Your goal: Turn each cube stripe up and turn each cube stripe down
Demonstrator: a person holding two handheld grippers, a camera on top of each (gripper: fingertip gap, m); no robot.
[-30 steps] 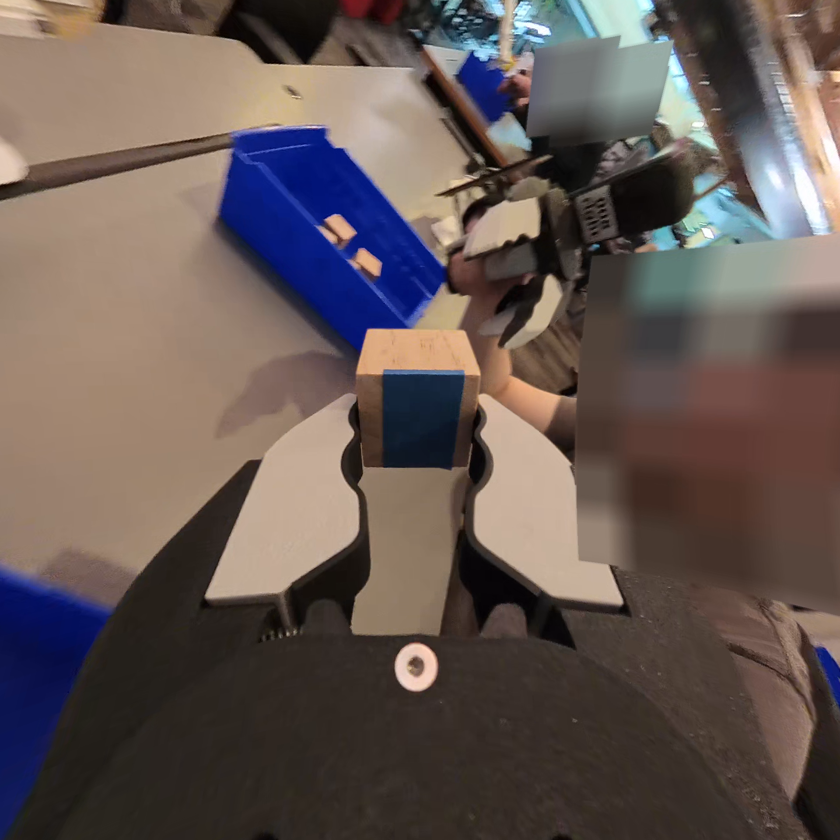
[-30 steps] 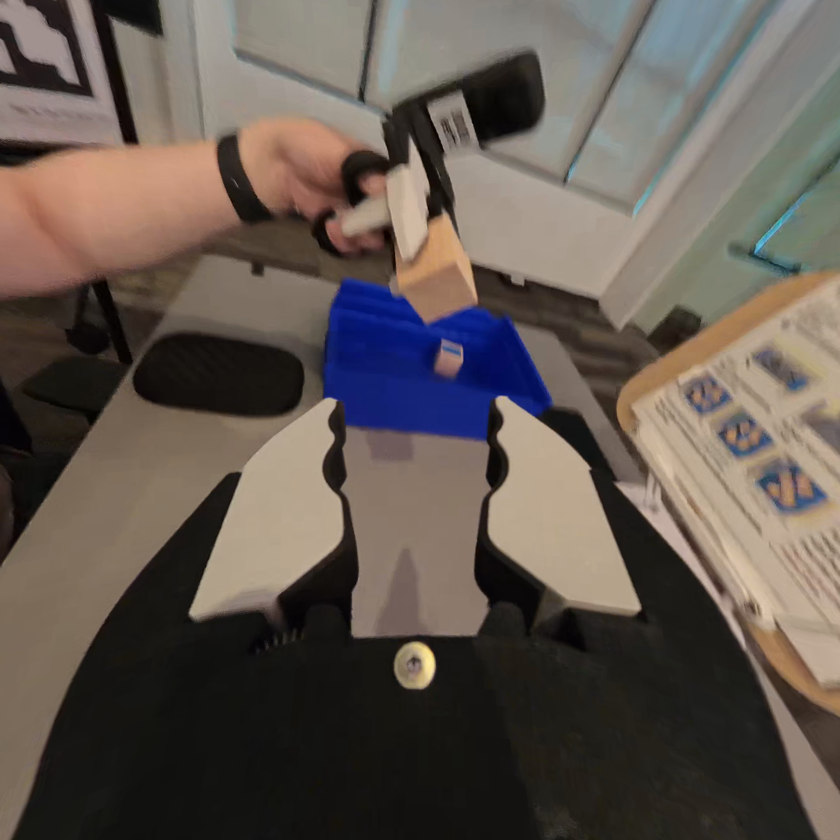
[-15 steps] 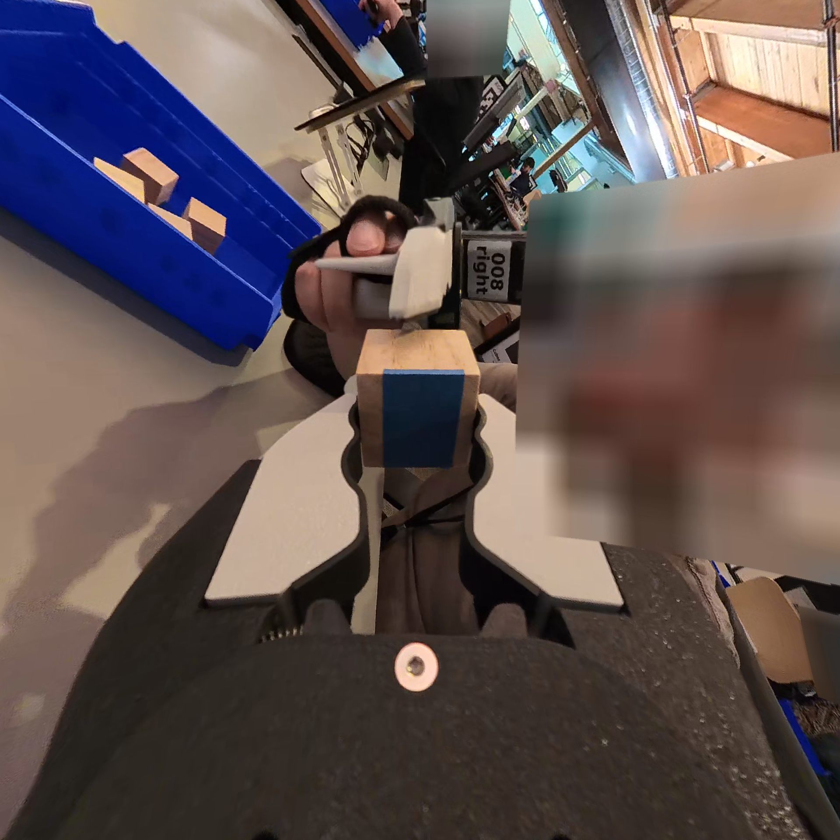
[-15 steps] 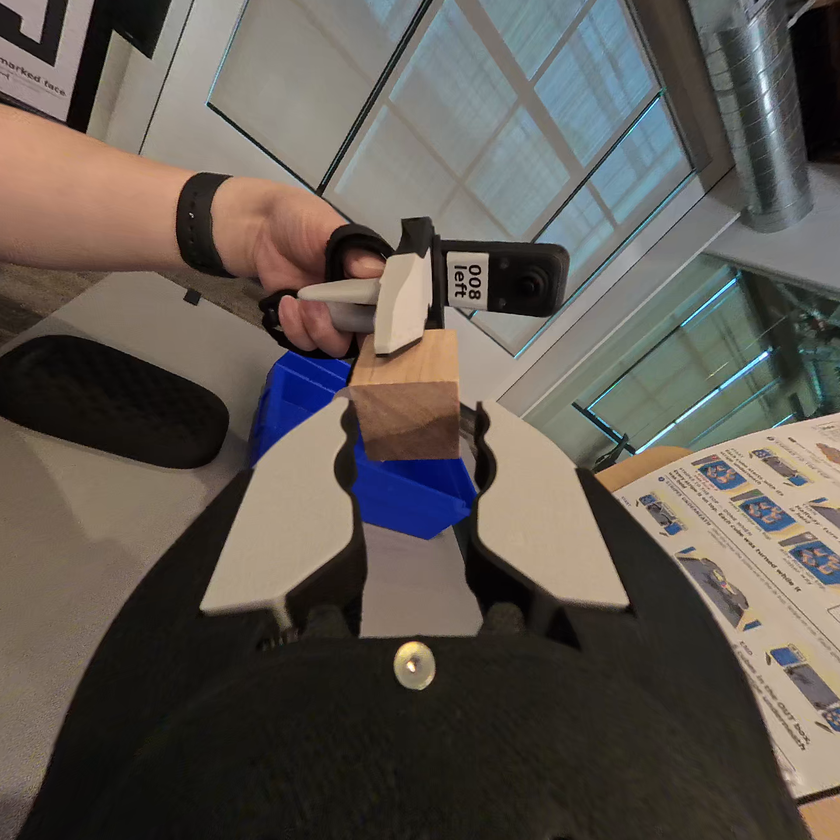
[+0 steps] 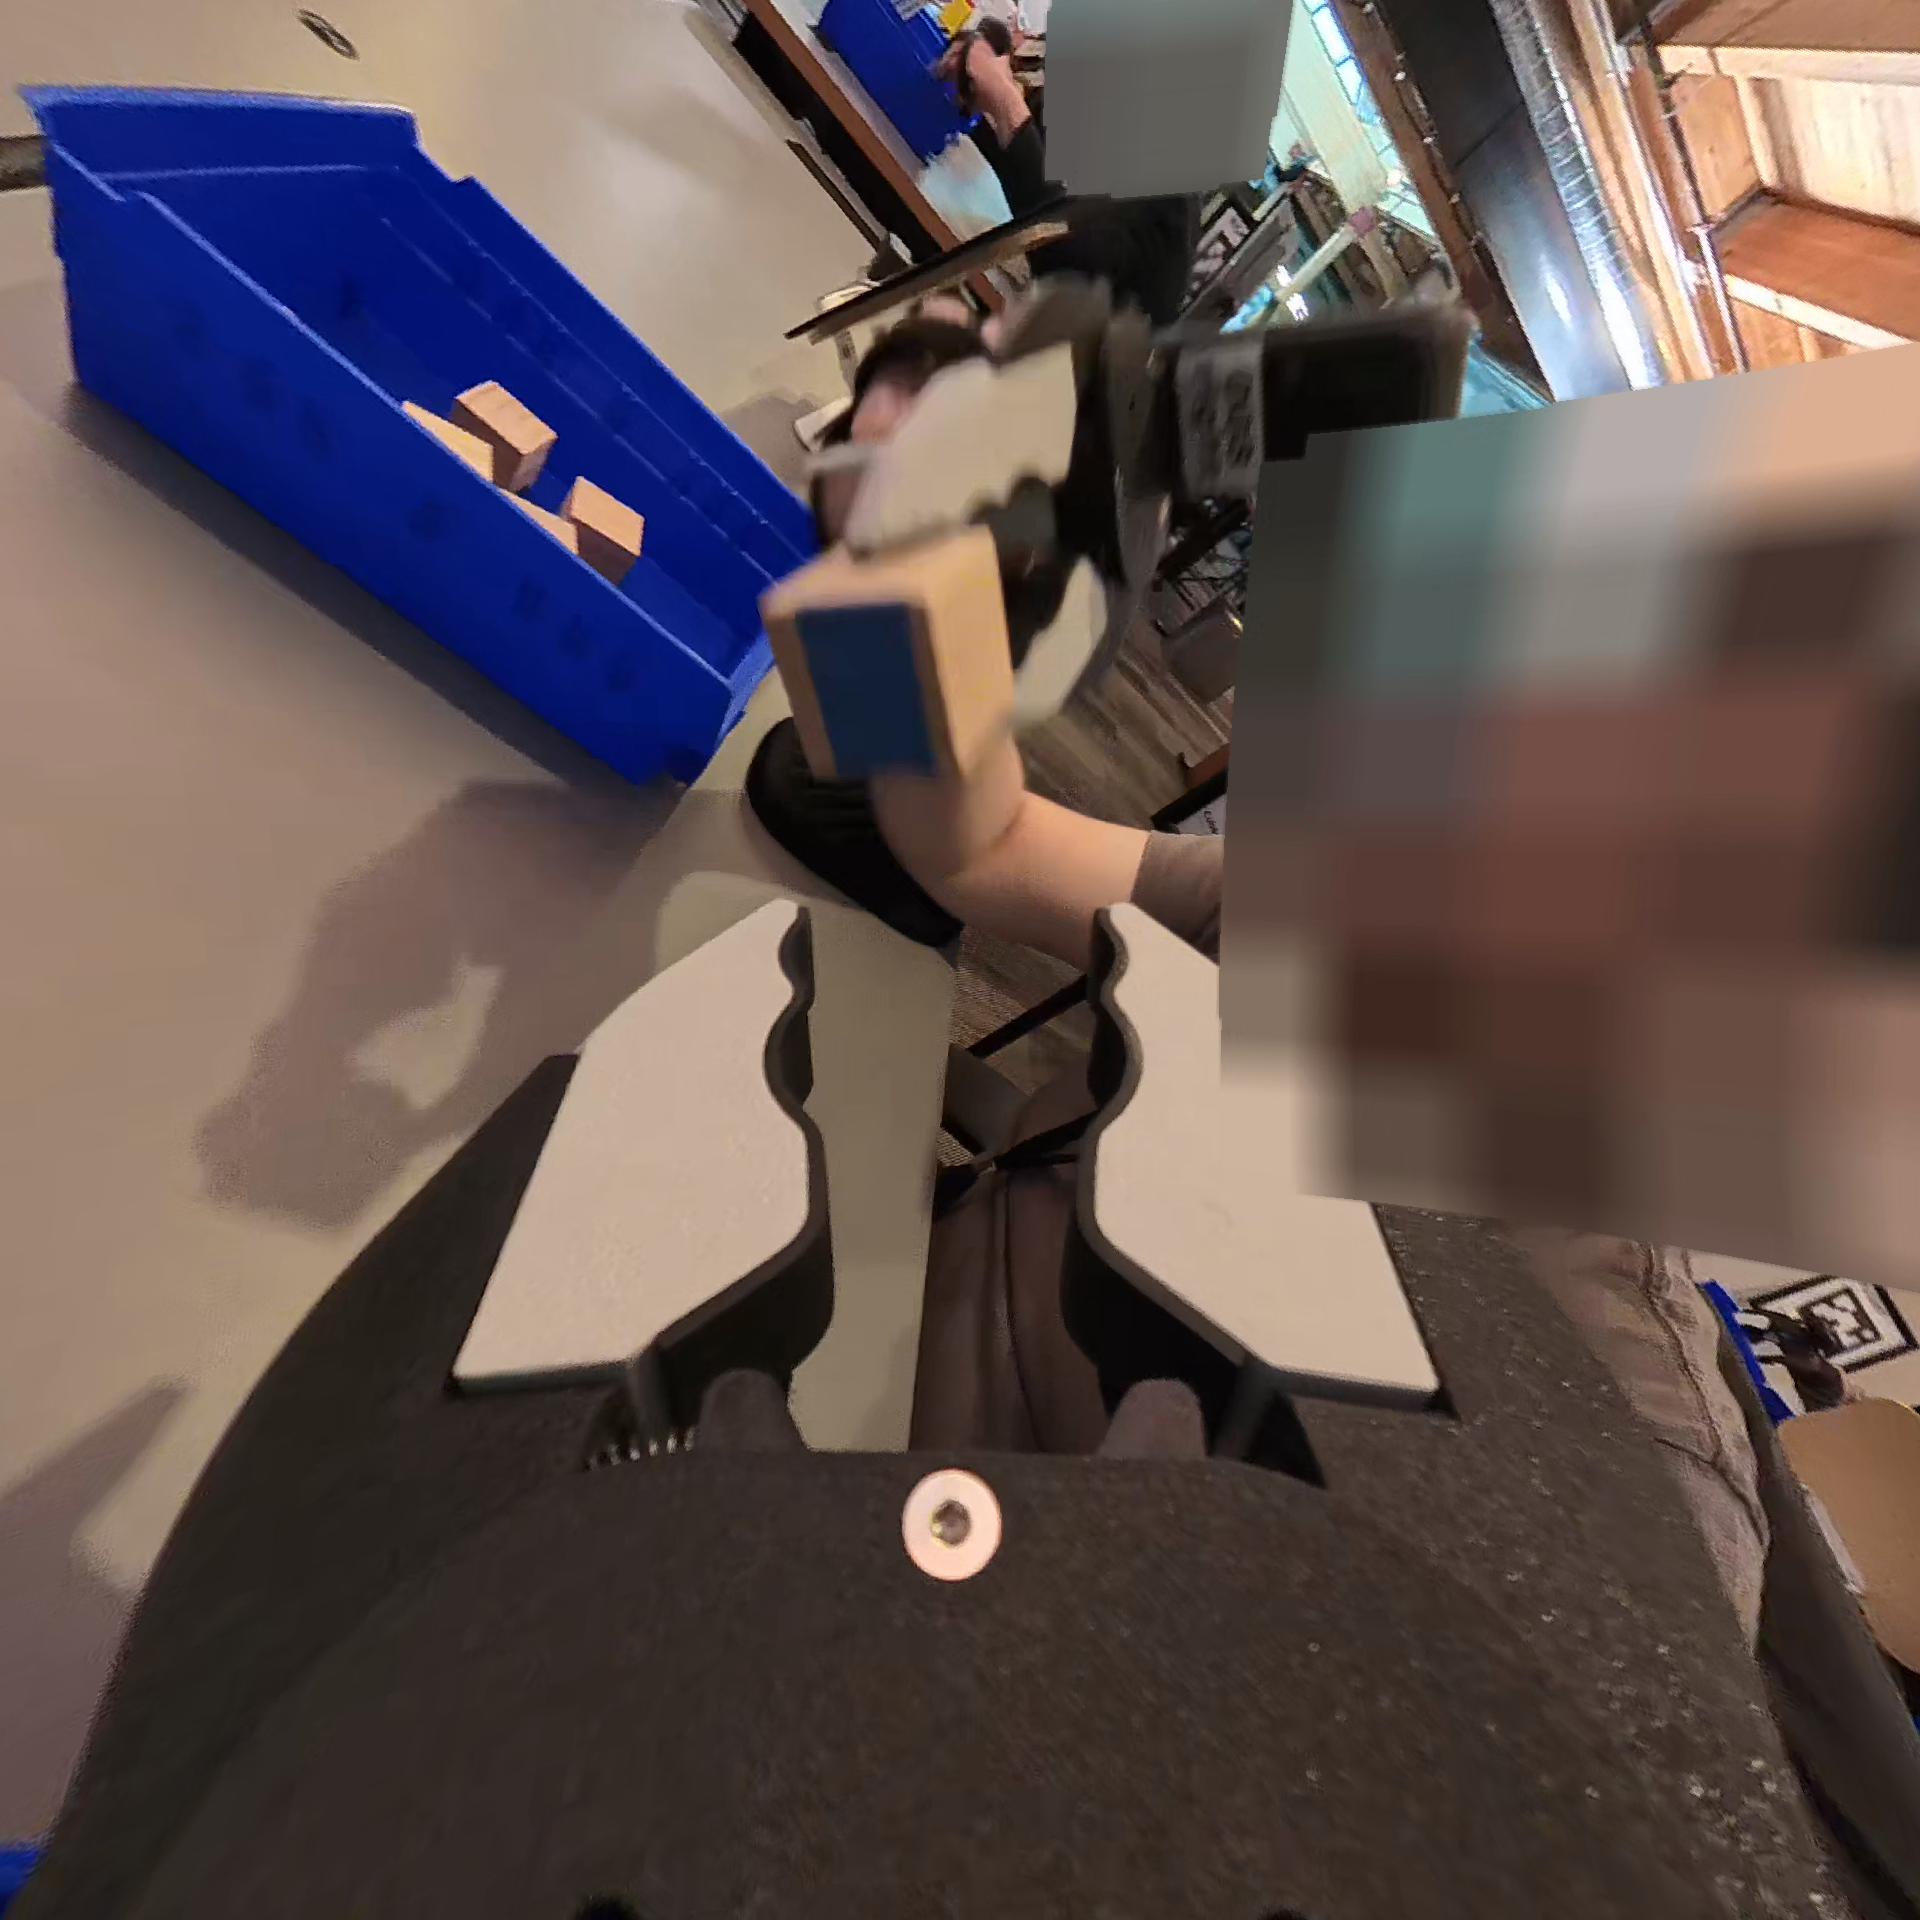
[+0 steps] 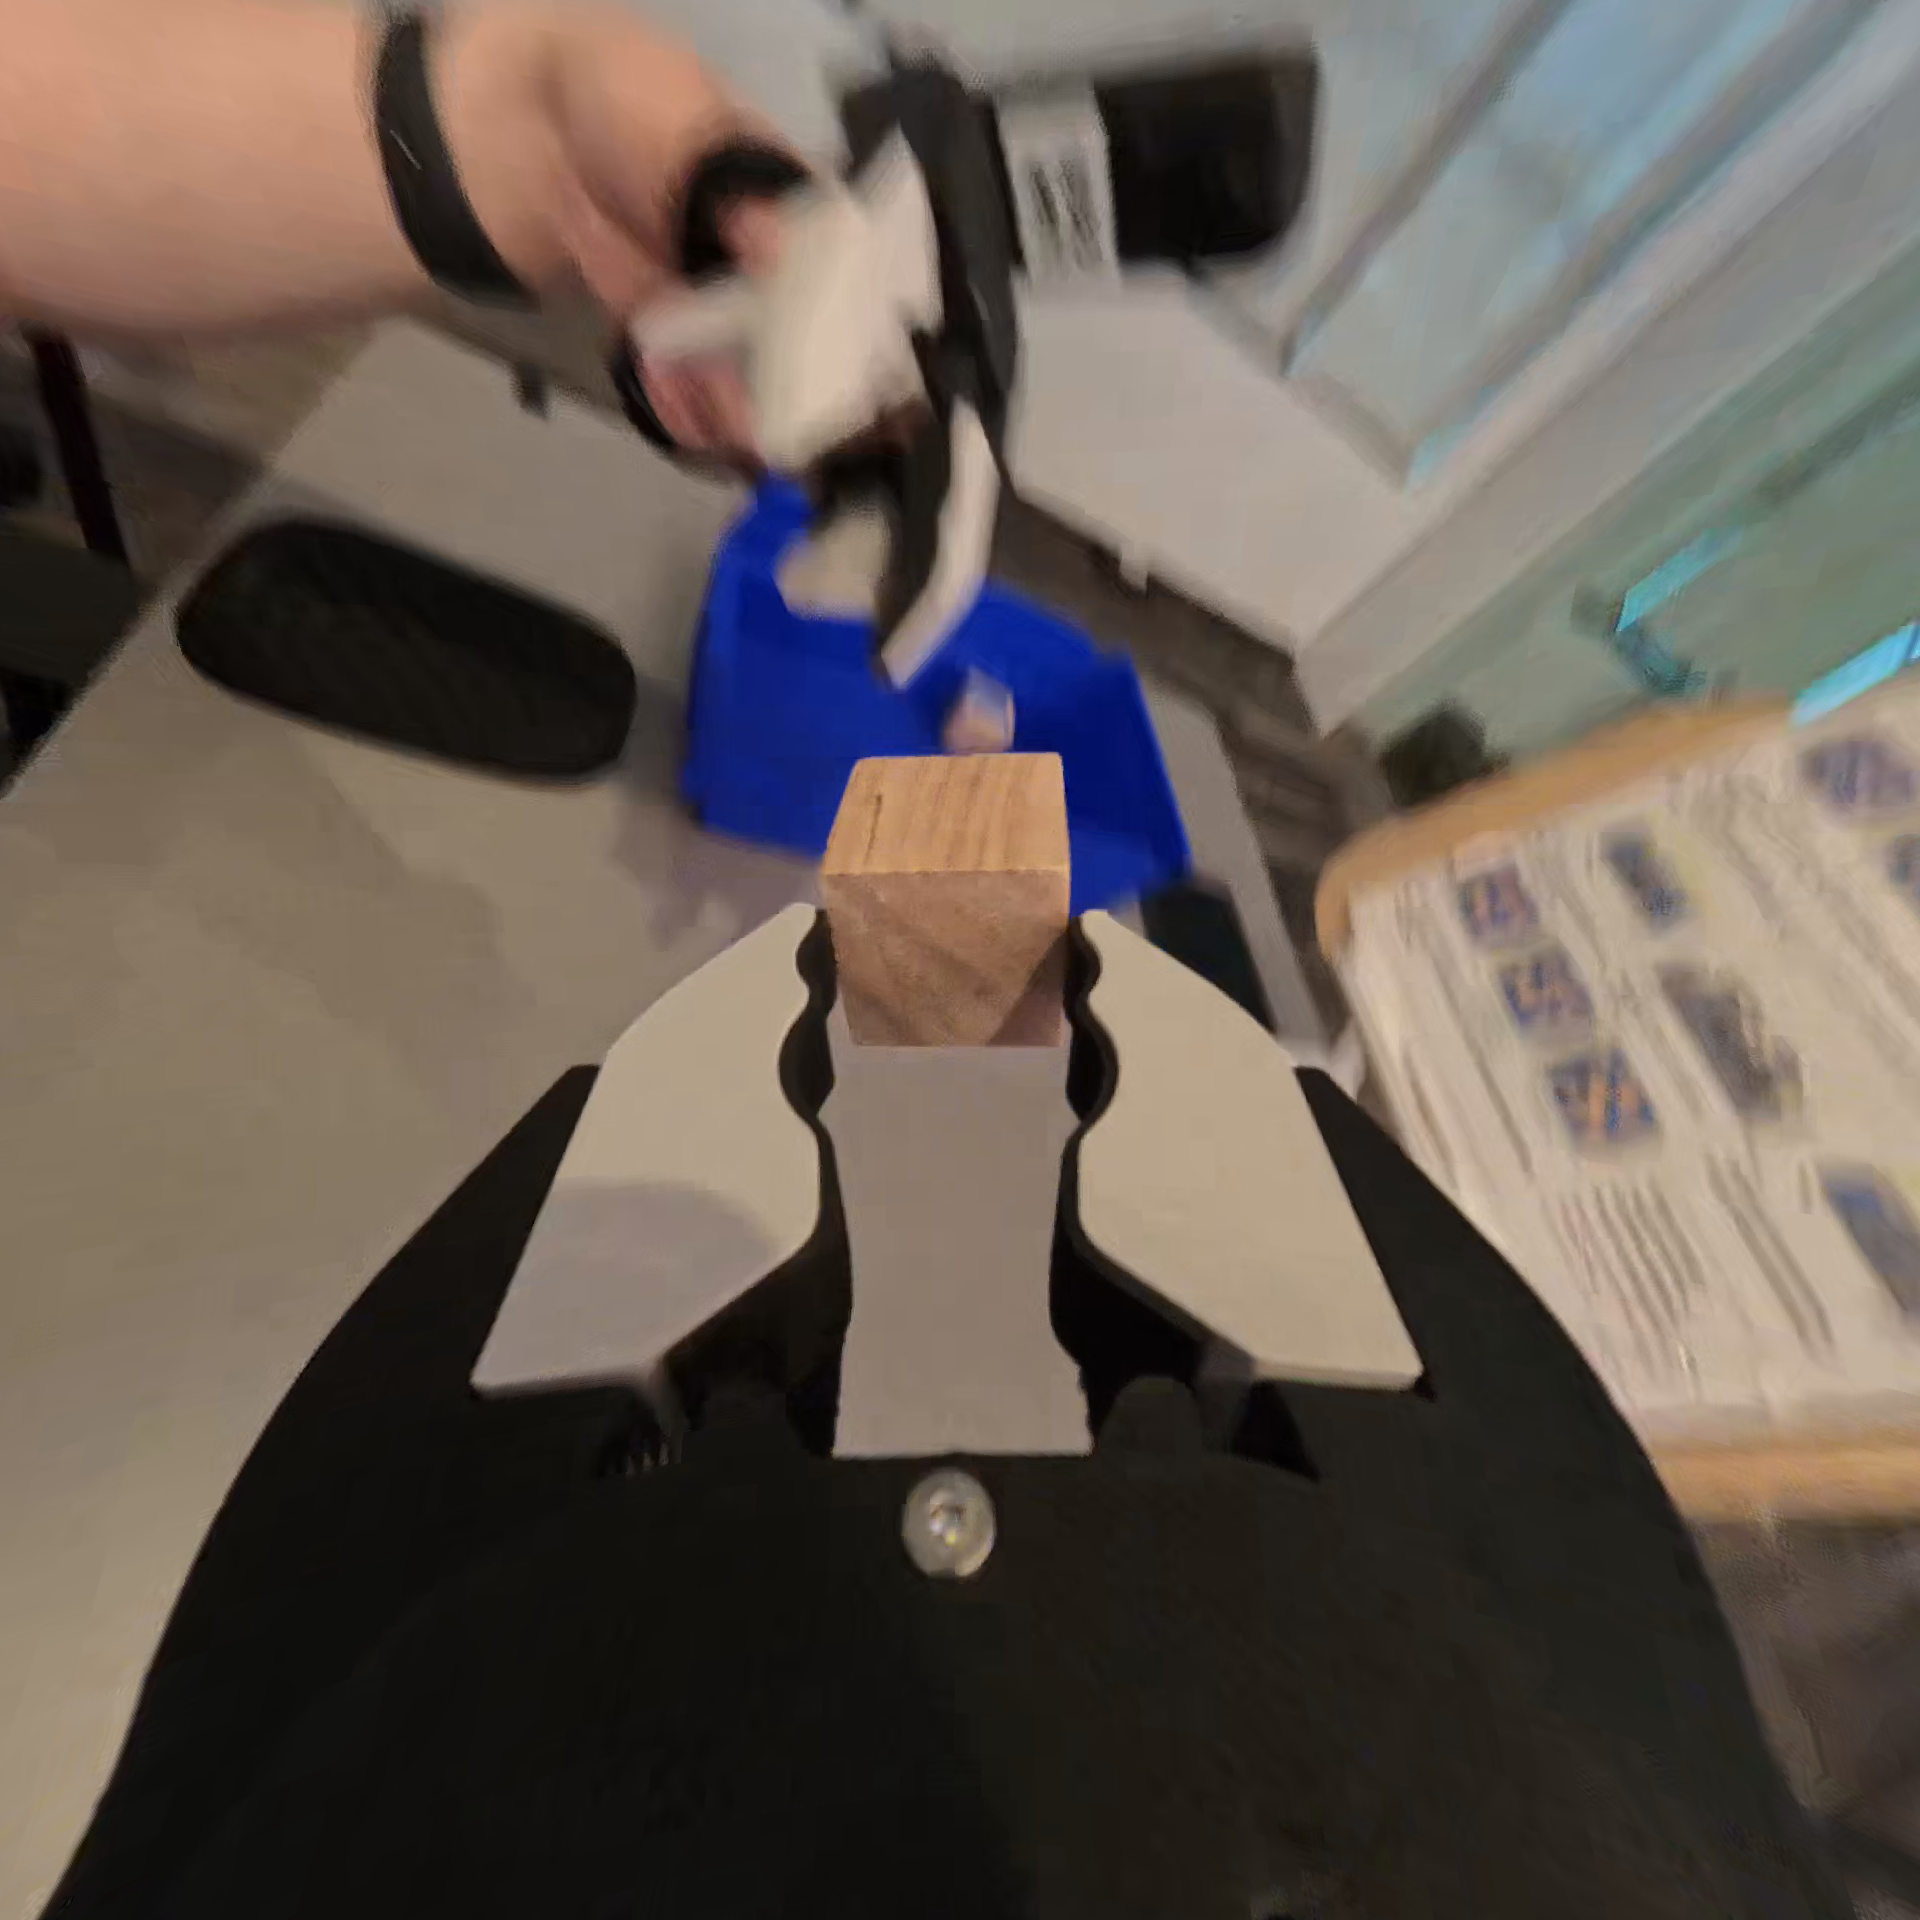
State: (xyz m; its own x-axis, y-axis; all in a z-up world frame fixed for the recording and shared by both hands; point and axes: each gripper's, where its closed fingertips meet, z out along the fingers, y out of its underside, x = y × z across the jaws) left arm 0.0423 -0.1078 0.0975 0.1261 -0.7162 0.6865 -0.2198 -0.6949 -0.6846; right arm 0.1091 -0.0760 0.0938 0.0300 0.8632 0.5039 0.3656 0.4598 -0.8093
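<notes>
Right wrist view is showing the right tongs [image 6: 948, 961] clamping a wooden cube [image 6: 951, 899] by two opposite side faces, up in the air above the grey tabletop [image 6: 312, 987]. No blue stripe is showing on the faces turned this way. From the left wrist view, the same cube [image 5: 894, 665] is presenting its blue stripe toward the camera, while the left tongs [image 5: 945, 971] are standing apart with nothing between them. A blue bin [image 5: 343, 416] on the tabletop is holding more cubes [image 5: 509, 442].

The cube is looking rigid, light and dry (plain wood, so probably not slippery), with flat parallel faces that should be sitting squarely against the pads. Gripping across two bare faces near the middle, leaving the striped face free, seems the safest hold; a corner grip would likely be letting it twist.
</notes>
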